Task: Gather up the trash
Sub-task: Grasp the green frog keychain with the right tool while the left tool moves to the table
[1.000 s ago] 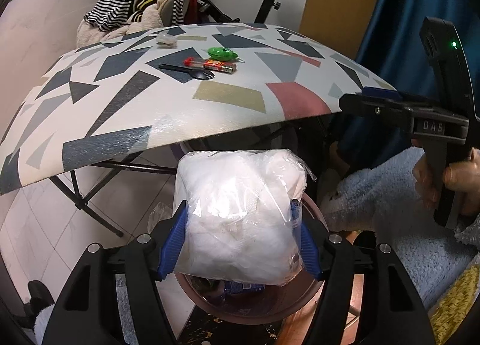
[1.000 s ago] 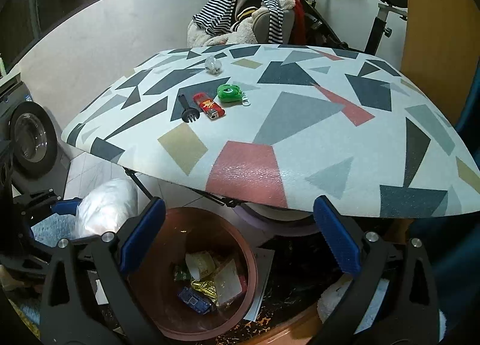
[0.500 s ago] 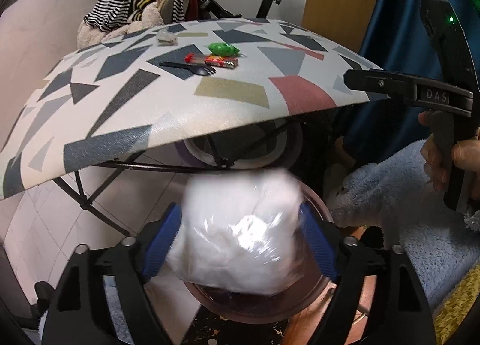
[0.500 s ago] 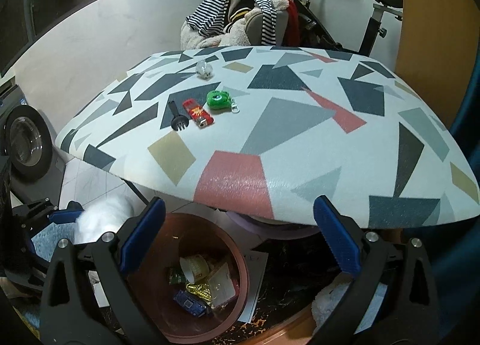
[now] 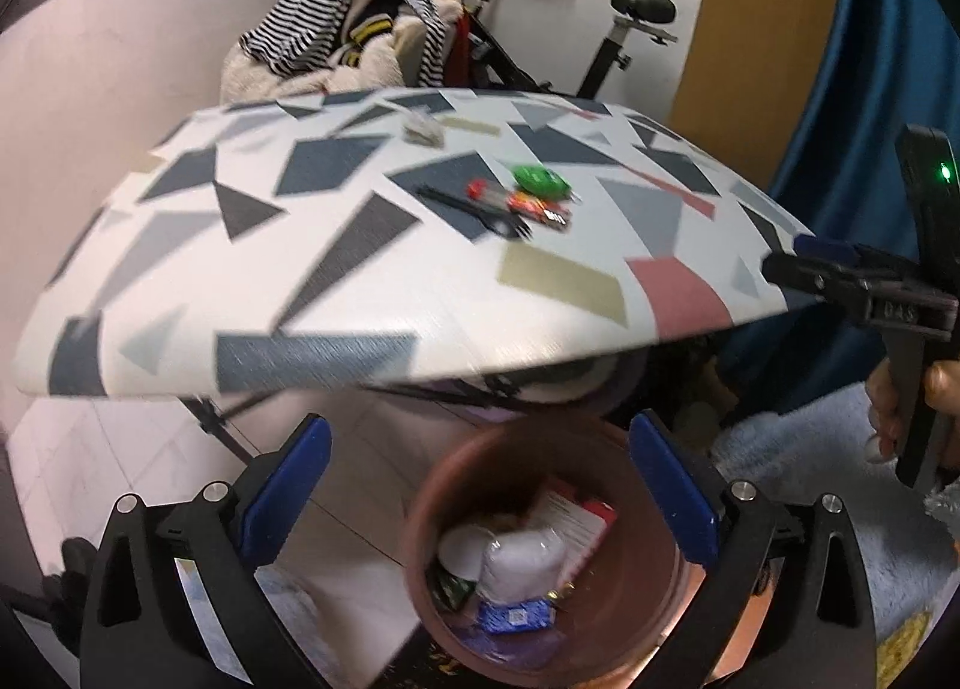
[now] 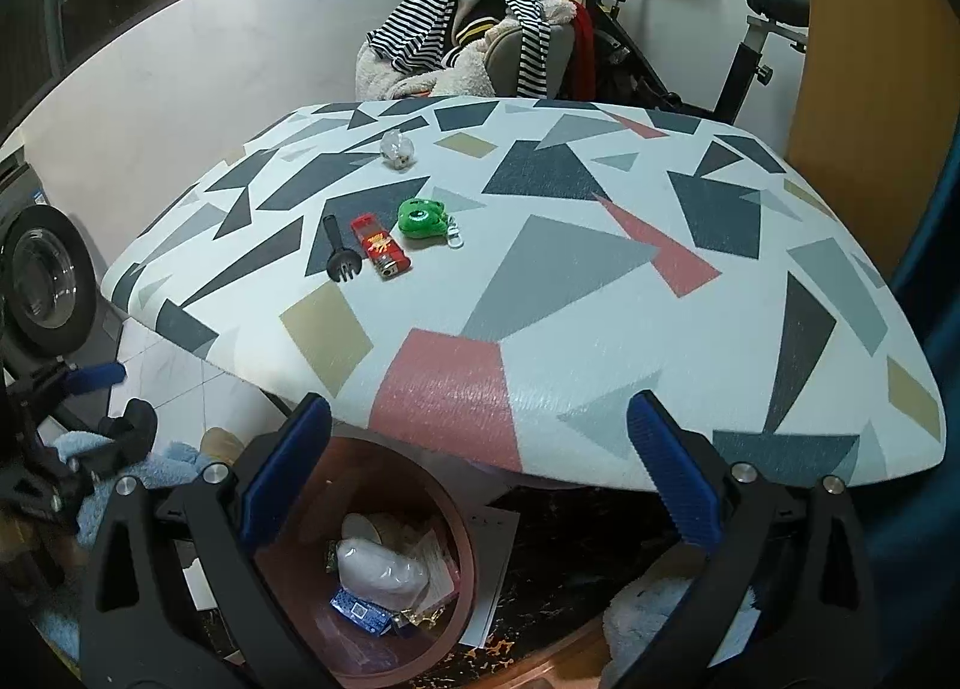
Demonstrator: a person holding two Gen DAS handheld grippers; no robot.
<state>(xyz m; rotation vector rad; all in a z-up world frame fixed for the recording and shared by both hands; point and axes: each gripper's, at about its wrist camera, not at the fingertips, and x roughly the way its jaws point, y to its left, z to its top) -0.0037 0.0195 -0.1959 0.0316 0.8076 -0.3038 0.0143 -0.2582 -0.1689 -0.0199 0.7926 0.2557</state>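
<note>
The left tongs hang spread wide and empty above a brown bin on the floor, just below the near edge of the tabletop. Inside the bin, a clear plastic bag of white stuffing lies on top of other trash: a blue wrapper, a white cup and a printed paper packet. The right wrist view shows the same bag resting in the bin, with the right tongs spread apart, holding nothing, poised at the tabletop's near edge.

On the patterned tabletop, well back from the near edge and toward its left side, three items sit close together in a row: a black plastic fork, a red lighter just beside it, and a green keychain pouch with a metal clip. Farther back, near the far edge, a small crumpled clear wrapper lies alone.

Beyond the tabletop, a striped garment and fleecy clothing are heaped over a chair, with an exercise bike standing beside it against the white wall. A blue curtain hangs at right in the left wrist view, where the person's right hand grips the other tool's handle.
</note>
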